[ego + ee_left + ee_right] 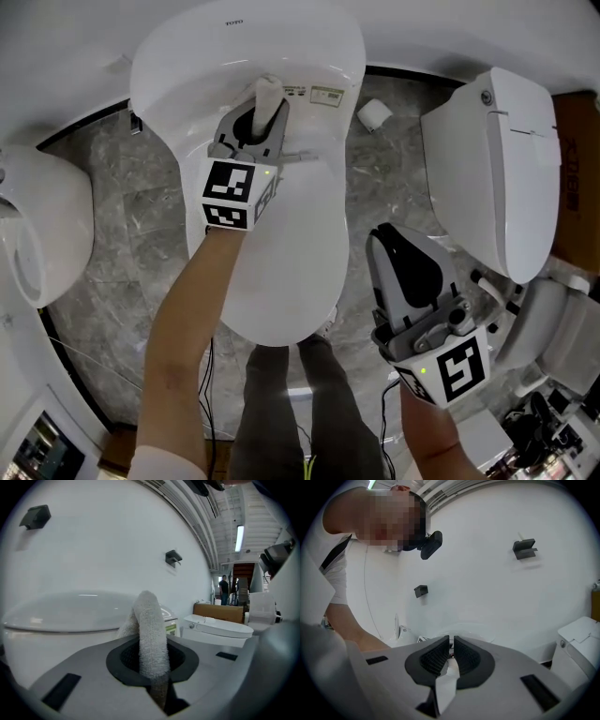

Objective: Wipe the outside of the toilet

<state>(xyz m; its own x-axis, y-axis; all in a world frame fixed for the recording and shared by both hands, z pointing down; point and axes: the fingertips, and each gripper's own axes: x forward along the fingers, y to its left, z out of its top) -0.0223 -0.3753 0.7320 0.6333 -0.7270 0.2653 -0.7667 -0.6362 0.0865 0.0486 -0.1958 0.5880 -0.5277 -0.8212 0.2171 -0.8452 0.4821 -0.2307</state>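
Beneath the left tongs (261,117) the white toilet (281,272) is seen with its lid closed, the rounded front end lying close to the person's legs (300,403). To the right of the right tongs (451,651) a second toilet (506,169) is set, also closed. To the left of the left tongs part of another white fixture (37,225) is cut off by the frame edge. A grey marbled floor (141,216) is spread under both tongs.

The bare left forearm (187,328) is stretched forward along the left side of the lid, the wrist kept straight, so that the left tongs are carried to the rear of the lid. Only a short part of the right forearm (431,431) is shown. The right tongs are held back over the floor between the two toilets, apart from the lid.

A white terry cloth (150,630) is pinched in the left tongs and is folded over past their tips; whether it presses on the toilet cannot be told. The right tongs are pressed nearly together, with nothing gripped. A paper roll (375,114) is seen on the floor ahead of the right tongs.
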